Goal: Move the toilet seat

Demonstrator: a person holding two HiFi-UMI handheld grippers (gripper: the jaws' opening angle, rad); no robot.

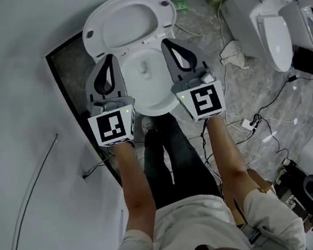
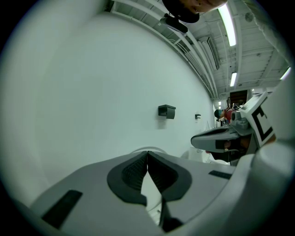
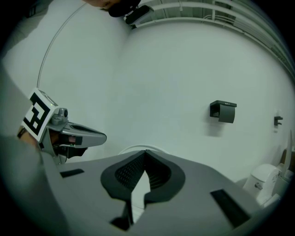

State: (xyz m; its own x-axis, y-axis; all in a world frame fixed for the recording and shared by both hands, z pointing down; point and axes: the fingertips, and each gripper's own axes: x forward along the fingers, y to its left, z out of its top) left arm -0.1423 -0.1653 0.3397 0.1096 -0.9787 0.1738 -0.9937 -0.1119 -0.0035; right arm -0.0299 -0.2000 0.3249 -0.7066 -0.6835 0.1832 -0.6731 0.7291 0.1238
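"So where was the toilet seat, seen from your head?"

"Up. The toilet seat [image 1: 164, 11] stood raised behind the bowl [image 1: 155, 113], leaning back toward the wall. My left gripper [image 1: 109, 58] and right gripper [image 1: 166, 43] reached out over the bowl's two sides, tips near the seat's lower end. I couldn't tell whether either touched it. Around it lay grey stone-look floor [image 1: 79, 75] and loose cables [image 1: 261, 126], with a second toilet [image 1: 263, 18] off to my right."

"And the left gripper view?"

"My left gripper [image 2: 147, 153] had its dark ribbed pads [image 2: 133, 173] pressed together at the tips, nothing between them. Just past them a thin white curved rim [image 2: 159, 149] showed, probably the seat's top edge. Beyond was a plain matte wall with a small black box [image 2: 167, 111], and my right gripper [image 2: 221, 136] was alongside."

"The right gripper view?"

"Much the same. My right gripper [image 3: 146, 152] was closed tip to tip and empty. The white rim [image 3: 129, 148] sat just ahead, the black box [image 3: 223, 111] on the wall, and my left gripper [image 3: 78, 133] beside me."

"How would the seat handle?"

"I judged it to be hard, glossy moulded plastic: stiff, fairly light, and slippery against closed fingers. Hinged at the back, it would swing rather than lift. I'd take it at the free curved edge, far from the hinge, and guide it down, since if it slipped it would likely drop and slam."
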